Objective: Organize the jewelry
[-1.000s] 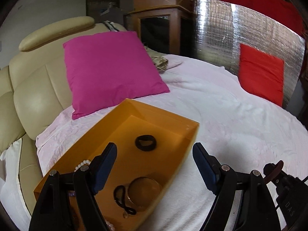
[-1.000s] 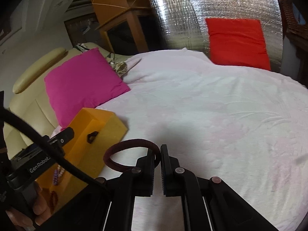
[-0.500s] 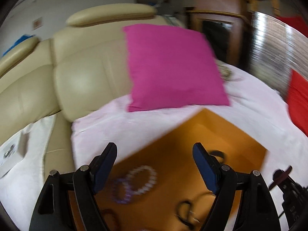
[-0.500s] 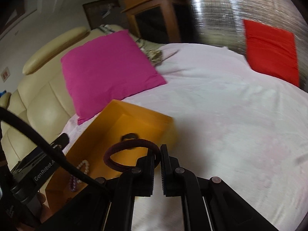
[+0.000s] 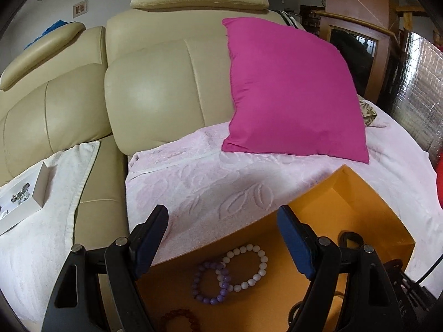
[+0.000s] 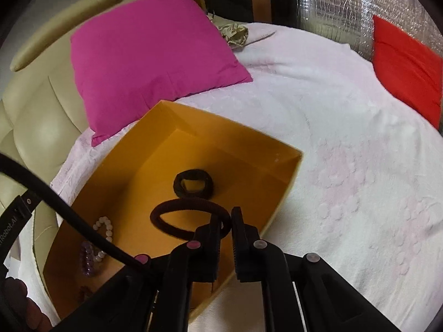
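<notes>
My right gripper (image 6: 227,221) pinches a dark hair tie (image 6: 188,217) above the orange box (image 6: 232,135); my left gripper (image 5: 223,238) hangs open over its beaded bracelets (image 5: 229,269).

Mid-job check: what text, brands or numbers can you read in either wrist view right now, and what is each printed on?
"RobotAI": partial white lettering, cut off at the frame edge, on the left claw's black body, seen in the right wrist view.
Small embossed marks on the black hardware at the left wrist view's lower right: too small to read.
Nothing else legible.
</notes>
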`<state>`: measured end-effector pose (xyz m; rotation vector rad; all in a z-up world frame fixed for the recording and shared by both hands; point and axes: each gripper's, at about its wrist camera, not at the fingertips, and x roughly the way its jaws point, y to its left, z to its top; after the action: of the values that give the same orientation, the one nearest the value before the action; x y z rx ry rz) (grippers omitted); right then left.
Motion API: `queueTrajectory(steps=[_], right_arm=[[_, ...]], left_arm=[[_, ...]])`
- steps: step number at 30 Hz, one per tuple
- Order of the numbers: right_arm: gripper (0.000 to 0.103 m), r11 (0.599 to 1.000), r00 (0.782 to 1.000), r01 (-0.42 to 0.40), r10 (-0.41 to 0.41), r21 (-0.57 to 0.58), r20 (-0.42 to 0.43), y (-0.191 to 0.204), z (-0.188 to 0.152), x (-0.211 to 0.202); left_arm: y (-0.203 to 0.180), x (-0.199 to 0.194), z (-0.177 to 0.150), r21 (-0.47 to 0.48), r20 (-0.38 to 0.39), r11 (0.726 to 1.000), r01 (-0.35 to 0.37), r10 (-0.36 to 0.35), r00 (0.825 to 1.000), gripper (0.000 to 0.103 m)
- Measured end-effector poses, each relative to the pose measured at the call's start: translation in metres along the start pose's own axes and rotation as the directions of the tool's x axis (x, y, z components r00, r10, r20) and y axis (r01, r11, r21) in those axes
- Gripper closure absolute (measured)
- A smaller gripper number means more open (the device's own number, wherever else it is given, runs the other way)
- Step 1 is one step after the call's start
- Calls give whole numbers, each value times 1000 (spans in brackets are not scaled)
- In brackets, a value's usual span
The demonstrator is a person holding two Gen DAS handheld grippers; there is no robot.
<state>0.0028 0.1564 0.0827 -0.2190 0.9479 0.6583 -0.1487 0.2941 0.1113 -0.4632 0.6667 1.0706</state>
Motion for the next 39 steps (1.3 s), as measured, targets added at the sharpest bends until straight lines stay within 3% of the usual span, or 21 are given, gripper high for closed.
queueTrajectory(steps=[6, 18, 27, 34, 39], right_arm=[[77, 999, 999, -27, 26, 22, 46, -9, -1, -26], [76, 999, 995, -15, 10, 50, 98, -23, -7, -43], [76, 994, 994, -13, 2, 104, 108, -55, -50, -84], [76, 998, 992, -32, 26, 46, 127, -45, -91, -152], [59, 995, 981, -91, 85, 26, 174, -17, -116, -197]], left_arm=[[-5, -6, -1, 24, 16, 1000, 5, -5, 1000, 22], [-18, -18, -2, 63, 57, 997, 44, -47, 997, 22], [-27, -45, -13, 213, 77, 966, 144, -163, 984, 21], [14, -104, -42, 323, 77, 916, 239, -277, 958, 21], [65, -148, -39, 313, 139, 926, 212, -265, 954, 20]])
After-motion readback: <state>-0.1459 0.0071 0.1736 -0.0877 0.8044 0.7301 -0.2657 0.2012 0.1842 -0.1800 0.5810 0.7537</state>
